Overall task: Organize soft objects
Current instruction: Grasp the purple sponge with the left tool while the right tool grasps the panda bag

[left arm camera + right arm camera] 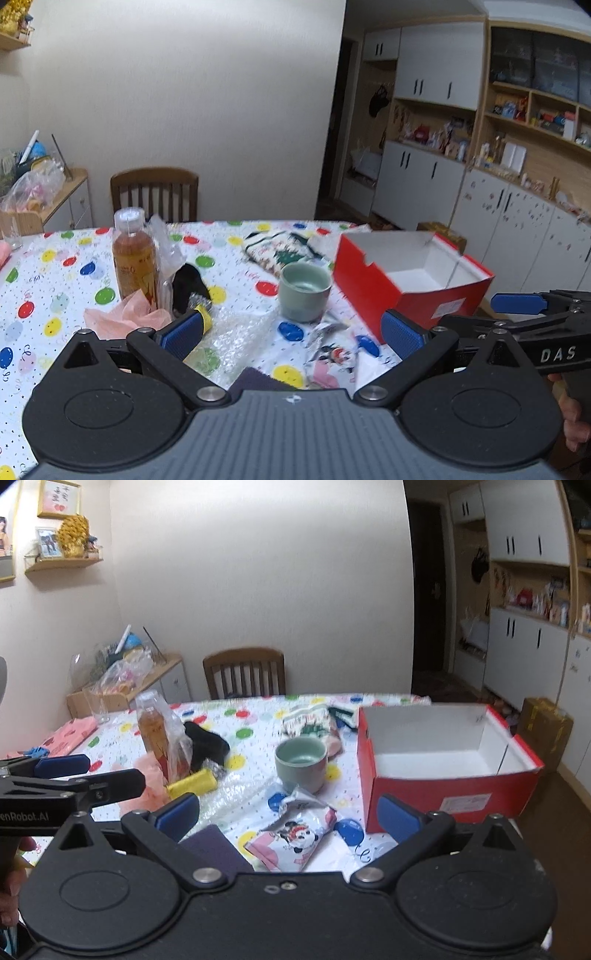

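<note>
My left gripper (291,332) and right gripper (288,818) both hang above the near table edge, jaws apart, holding nothing. The patterned sock (314,725) lies far, behind the green cup (300,762); the open red box (443,764) sits right.

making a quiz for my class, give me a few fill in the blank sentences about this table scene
1. The red box at the table's right edge has nothing inside and its top is ____.
2. The green cup stands ____ on the tablecloth.
3. Both the left gripper and the right gripper are ____ and hold nothing.
4. The bottle of amber drink stands to the ____ of the green cup.

Missing words: open; upright; open; left
</note>
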The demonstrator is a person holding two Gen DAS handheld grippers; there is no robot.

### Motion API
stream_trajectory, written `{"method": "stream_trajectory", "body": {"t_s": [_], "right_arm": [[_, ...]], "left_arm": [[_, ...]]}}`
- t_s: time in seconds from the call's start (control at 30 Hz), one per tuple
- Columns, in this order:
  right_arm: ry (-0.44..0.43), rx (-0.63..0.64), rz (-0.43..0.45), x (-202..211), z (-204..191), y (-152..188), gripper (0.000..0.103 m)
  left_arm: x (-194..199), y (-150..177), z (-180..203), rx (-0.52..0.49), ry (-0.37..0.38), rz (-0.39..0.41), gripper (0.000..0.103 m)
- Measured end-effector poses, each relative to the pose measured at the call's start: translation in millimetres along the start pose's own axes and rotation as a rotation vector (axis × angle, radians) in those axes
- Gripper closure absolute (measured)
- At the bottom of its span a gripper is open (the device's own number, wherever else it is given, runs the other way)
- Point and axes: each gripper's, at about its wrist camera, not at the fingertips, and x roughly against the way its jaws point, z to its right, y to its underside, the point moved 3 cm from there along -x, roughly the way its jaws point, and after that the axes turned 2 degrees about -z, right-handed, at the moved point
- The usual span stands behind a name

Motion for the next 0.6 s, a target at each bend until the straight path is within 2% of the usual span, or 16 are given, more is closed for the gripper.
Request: {"method": "stream_trajectory", "body": {"t_s": [0.13,0.4,0.6], "right_arm": [[-0.033,-0.010,-0.079,-29,11,2,0.000],[-0.048,0.015,-0.184,-86,26,3,0.005],[-0.050,-0.073,-0.294,-129,34,-1,0.008]], "left_arm": [[-29,5,-8,-0.010,-0.088,-0.064,0.000],[-94,22,-25,0.077,-0.131,-0.262,0.000],[-135,32,-30,0.164,-0.174,-0.406,0.000]]}}
